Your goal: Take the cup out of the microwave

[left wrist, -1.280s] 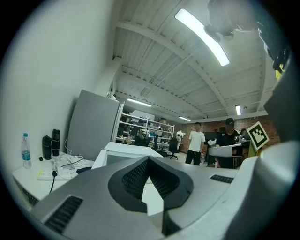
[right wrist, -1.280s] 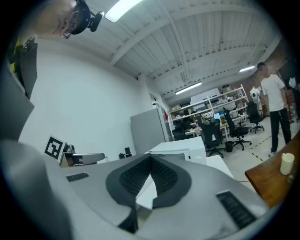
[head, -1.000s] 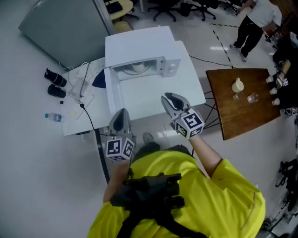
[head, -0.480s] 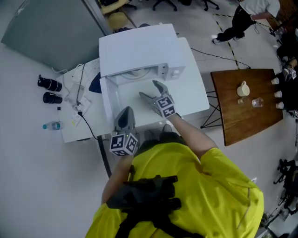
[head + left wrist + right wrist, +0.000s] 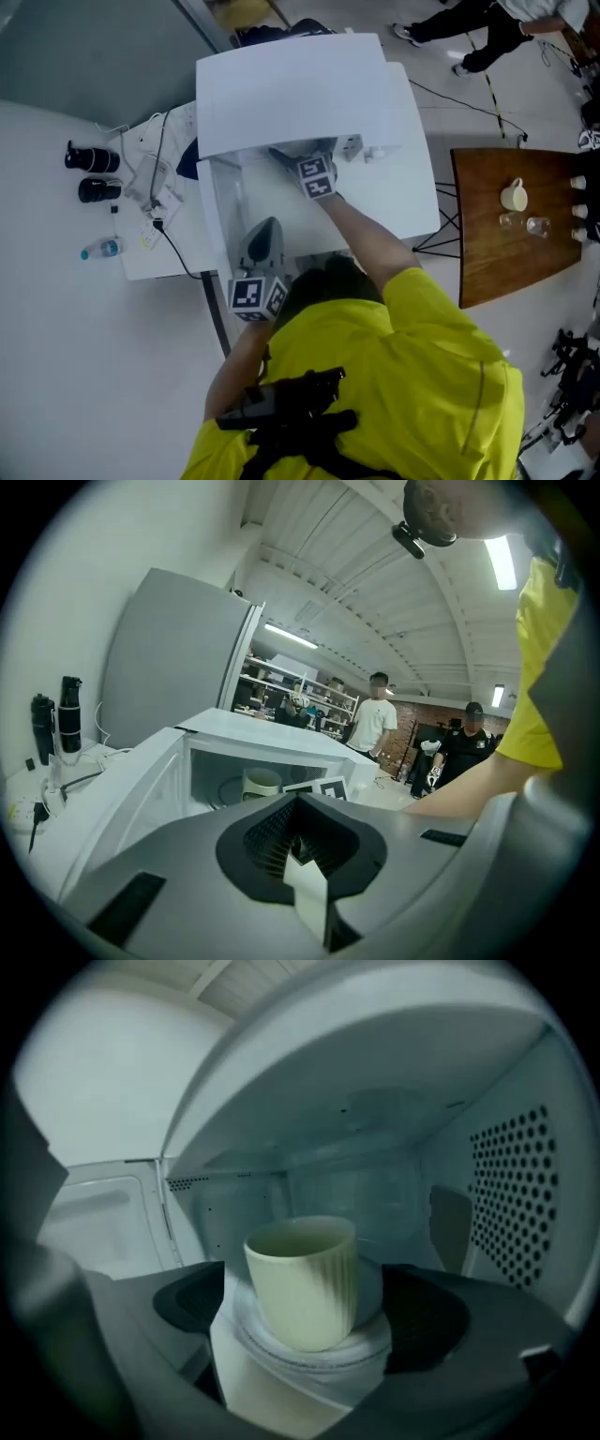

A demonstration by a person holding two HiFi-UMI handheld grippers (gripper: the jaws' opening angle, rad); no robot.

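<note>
A white microwave stands on a white table with its door swung open to the left. Inside, a pale ribbed cup stands upright on the glass turntable; it also shows as the cup in the left gripper view. My right gripper is reached into the cavity, its jaws opening wide, one on each side of the cup without touching it. In the head view the right gripper is partly hidden under the microwave's top. My left gripper is held shut and empty in front of the open door.
Left of the microwave lie two black cylinders, a small water bottle and cables. A brown wooden table with a cream jug and glasses stands to the right. People stand in the background.
My right gripper has gone forward from the table's front edge into the microwave cavity, and its jaws have spread. The left gripper has shifted a little forward and down.
</note>
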